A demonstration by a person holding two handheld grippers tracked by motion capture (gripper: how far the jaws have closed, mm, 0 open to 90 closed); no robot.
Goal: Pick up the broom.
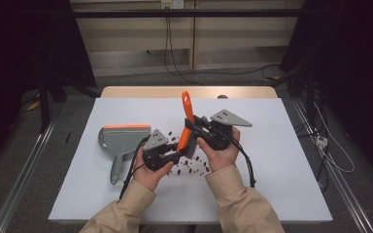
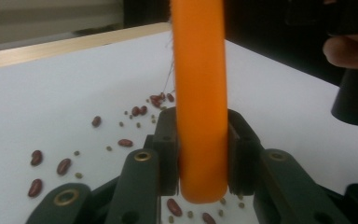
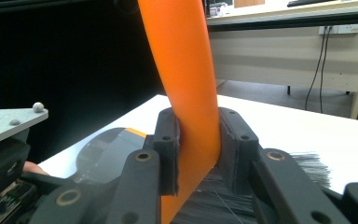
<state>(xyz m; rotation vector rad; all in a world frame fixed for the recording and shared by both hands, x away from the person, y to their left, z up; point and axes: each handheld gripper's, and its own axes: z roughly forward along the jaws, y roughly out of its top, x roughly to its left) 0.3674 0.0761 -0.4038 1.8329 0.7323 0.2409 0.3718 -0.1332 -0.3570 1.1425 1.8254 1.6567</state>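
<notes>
At the centre of the high view, an orange plastic hand brush with black bristles point(image 1: 187, 127) stands nearly upright above the white desk point(image 1: 272, 160), its handle tip pointing to the top of the frame. Both tools grasp it: in the left gripper view the left gripper point(image 2: 202, 144) has its black fingers point(image 2: 167, 149) clenched on the orange handle, and in the right gripper view the right gripper point(image 3: 198, 149) clamps the handle just above the bristles. Dark red beans point(image 1: 190, 167) with a few small green ones lie scattered on the desk just below the brush, and a grey metal dustpan with an orange edge point(image 1: 121, 141) lies at centre left, well apart from them. With two grips on one smooth, tapering handle, the likely trouble is the hands pulling against each other, so the brush twists or slips through a grip. If one side lets go while the brush is tilted, it may swing down and flick the beans further across the desk, away from the dustpan.
</notes>
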